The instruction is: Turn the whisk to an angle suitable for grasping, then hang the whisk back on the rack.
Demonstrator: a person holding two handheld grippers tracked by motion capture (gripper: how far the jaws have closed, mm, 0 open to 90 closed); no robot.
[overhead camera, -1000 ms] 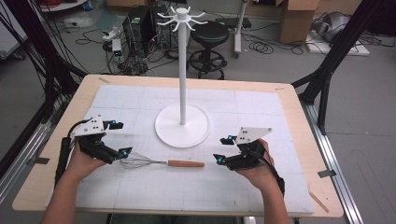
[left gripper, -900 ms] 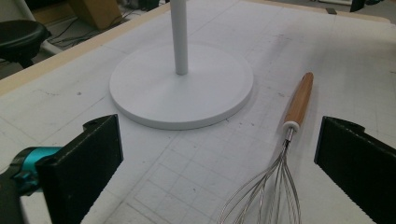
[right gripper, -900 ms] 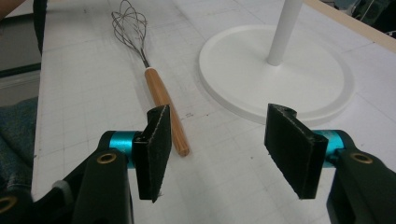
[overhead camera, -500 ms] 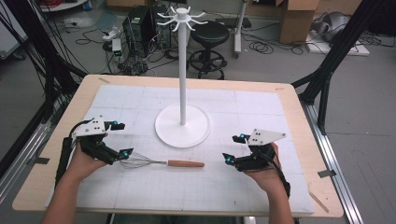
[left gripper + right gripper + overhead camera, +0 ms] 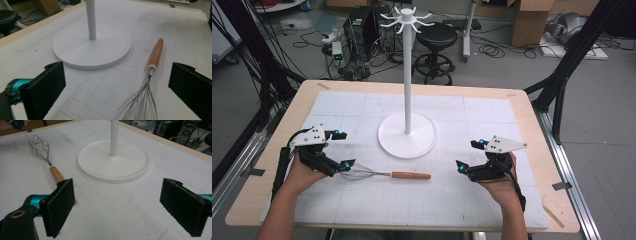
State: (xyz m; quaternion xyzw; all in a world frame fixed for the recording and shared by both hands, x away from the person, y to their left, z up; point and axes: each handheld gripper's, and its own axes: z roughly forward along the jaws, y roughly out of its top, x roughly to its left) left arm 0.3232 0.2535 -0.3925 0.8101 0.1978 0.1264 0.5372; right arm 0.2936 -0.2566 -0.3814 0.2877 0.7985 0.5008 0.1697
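1. Workshop clutter rings the counter (image 5: 532, 130): cables, a computer tower, a black stool (image 5: 435, 37), cardboard boxes. On the wooden top lies a white gridded mat (image 5: 492, 107).
2. Mid-counter stands a white hook stand (image 5: 407, 65), a slim pole on a broad round base, with hooks fanning out at the top. We judge it is there as the place to hang a utensil.
3. We find the whisk (image 5: 382, 174) lying flat on the mat, just in front of the stand's base and apart from it. Its wire head points toward our left gripper (image 5: 341, 148), its wooden handle toward our right gripper (image 5: 470, 155).
4. Left gripper: jaws wide, resting low at the wire head. In the left gripper view the wires run up between the two black jaws without touching either. We judge it is set there to steady or take the head end.
5. Right gripper: jaws have just been opening and now stand wide, nothing between them. In the right gripper view the handle end lies beside the jaw seen at left, partly hidden behind it.
6. Both hands rest on the mat at opposite ends of the whisk; neither holds it. Lift not yet begun, by our reading.
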